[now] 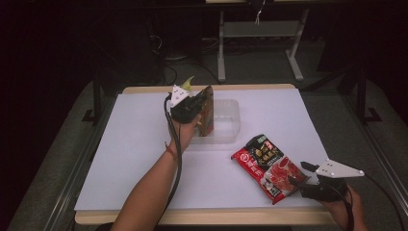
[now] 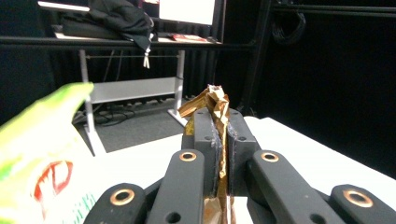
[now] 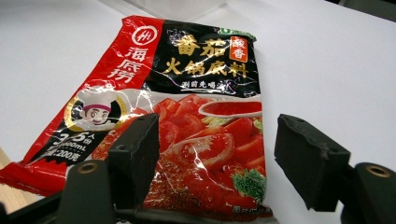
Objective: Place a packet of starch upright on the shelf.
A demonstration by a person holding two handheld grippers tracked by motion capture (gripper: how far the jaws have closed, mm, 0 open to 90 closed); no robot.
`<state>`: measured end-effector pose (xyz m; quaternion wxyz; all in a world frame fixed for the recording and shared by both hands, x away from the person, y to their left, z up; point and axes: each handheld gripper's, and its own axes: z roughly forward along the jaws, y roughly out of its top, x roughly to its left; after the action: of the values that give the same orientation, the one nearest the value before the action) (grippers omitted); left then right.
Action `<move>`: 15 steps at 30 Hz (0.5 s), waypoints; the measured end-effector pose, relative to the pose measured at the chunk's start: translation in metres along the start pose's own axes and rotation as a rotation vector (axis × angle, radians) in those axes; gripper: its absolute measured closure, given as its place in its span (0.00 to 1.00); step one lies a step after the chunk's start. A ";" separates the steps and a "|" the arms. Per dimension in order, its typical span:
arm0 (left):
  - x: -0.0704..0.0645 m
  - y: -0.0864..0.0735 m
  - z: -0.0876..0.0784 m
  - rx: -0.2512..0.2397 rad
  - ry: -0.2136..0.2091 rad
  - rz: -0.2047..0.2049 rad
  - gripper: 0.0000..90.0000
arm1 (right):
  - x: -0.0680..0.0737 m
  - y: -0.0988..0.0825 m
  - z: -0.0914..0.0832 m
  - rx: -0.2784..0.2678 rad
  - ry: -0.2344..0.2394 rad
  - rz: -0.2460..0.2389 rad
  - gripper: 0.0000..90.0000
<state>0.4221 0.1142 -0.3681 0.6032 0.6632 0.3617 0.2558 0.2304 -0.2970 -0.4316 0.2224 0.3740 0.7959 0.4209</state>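
Chinese-lettered "200mL" red packet (image 3: 182, 126) under spread right fingers (image 3: 299, 158); left fingers (image 2: 208, 140) pinch brown packet (image 2: 215, 105)

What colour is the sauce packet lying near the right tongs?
The sauce packet is red and black with gold lettering and tomato pictures; the right gripper view shows it best.

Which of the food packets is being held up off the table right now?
The brown packet, pinched upright in the shut left gripper over the clear tray. The red tomato packet lies flat on the table before the open right gripper.

Black hand-held gripper (image 1: 201, 103) with brass-ringed screws, grey three-cornered plate, trailing black cable — bare forearms, wristband.
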 end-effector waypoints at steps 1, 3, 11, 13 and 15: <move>0.000 -0.002 -0.001 0.003 -0.005 0.010 0.95 | 0.000 0.000 0.000 0.000 0.000 0.000 0.34; 0.000 -0.004 -0.005 0.002 -0.023 0.006 0.94 | 0.000 0.000 0.000 0.000 -0.002 0.000 0.34; 0.002 -0.007 -0.022 0.013 -0.080 0.043 0.91 | 0.000 0.001 0.001 0.002 -0.003 -0.002 0.34; 0.003 -0.008 -0.026 0.017 -0.093 0.051 0.91 | 0.000 0.001 0.001 0.001 0.002 -0.001 0.34; 0.004 -0.009 -0.029 0.026 -0.110 0.059 0.90 | 0.000 0.001 0.002 0.004 0.001 0.001 0.35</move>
<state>0.4010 0.1355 -0.3735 0.6057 0.6943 0.3118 0.2320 0.2318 -0.2959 -0.4318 0.2209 0.3745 0.7967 0.4198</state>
